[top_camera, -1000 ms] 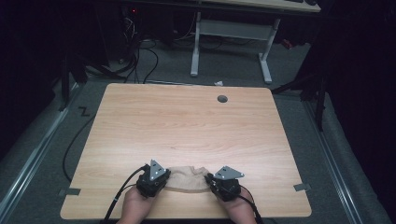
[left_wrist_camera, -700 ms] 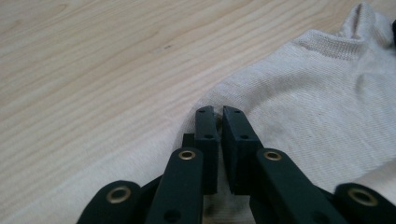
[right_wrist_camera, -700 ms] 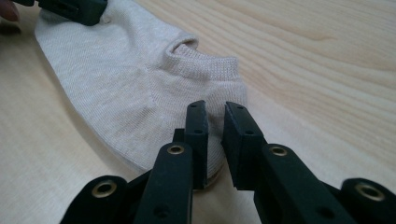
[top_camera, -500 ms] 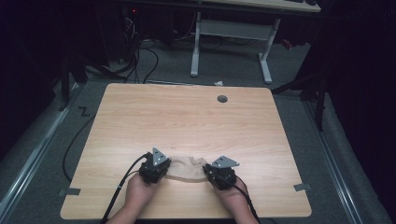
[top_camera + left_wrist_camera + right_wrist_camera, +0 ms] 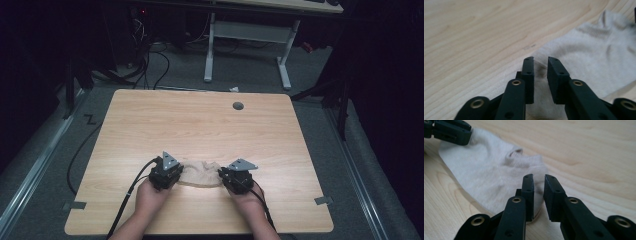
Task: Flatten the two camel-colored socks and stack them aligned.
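Two tongs (image 5: 541, 60) (image 5: 539, 177) slightly parted, just opening over beige sock (image 5: 200, 173); no writing visible.

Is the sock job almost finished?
Partly. The beige sock already lies flat on the table, stretched between both grippers. Right now the left gripper has just been opening, with a gap between its jaws above the sock's end; the right gripper is slightly open too. Any folding isn't started.

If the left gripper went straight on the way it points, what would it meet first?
The beige sock: the left gripper, jaws slightly parted after just opening, points across it. Beyond lies the right gripper, though depth is unclear.
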Demonstrator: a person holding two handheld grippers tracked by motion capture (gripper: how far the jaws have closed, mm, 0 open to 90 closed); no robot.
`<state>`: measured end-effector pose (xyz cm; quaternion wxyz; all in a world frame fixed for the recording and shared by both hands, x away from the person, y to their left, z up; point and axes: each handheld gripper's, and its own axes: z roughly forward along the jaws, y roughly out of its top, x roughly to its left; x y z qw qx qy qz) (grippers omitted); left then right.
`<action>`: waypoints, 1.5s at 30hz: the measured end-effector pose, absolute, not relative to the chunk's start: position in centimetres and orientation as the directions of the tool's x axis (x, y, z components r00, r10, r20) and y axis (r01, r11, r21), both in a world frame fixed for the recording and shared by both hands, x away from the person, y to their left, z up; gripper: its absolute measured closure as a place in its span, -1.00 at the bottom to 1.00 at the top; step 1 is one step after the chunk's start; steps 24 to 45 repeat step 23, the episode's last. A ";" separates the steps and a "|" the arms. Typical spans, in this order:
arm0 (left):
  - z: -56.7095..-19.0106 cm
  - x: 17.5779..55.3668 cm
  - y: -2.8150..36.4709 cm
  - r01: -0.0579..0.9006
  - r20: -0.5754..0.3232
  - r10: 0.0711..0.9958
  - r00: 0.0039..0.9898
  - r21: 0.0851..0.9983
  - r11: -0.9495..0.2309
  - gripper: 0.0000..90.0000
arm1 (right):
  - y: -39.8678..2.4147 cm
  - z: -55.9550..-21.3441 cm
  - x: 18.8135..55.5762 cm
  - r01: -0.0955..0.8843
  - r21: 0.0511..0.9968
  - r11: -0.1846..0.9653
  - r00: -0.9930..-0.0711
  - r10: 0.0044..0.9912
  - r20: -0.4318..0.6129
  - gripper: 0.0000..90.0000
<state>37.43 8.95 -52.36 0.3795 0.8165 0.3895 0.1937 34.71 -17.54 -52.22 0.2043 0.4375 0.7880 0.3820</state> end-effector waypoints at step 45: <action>-52.0 33.2 21.1 0.498 -0.047 0.845 0.532 0.825 -0.267 0.37 | -23.7 -52.1 31.0 0.486 0.852 0.196 -0.356 0.935 -0.012 0.40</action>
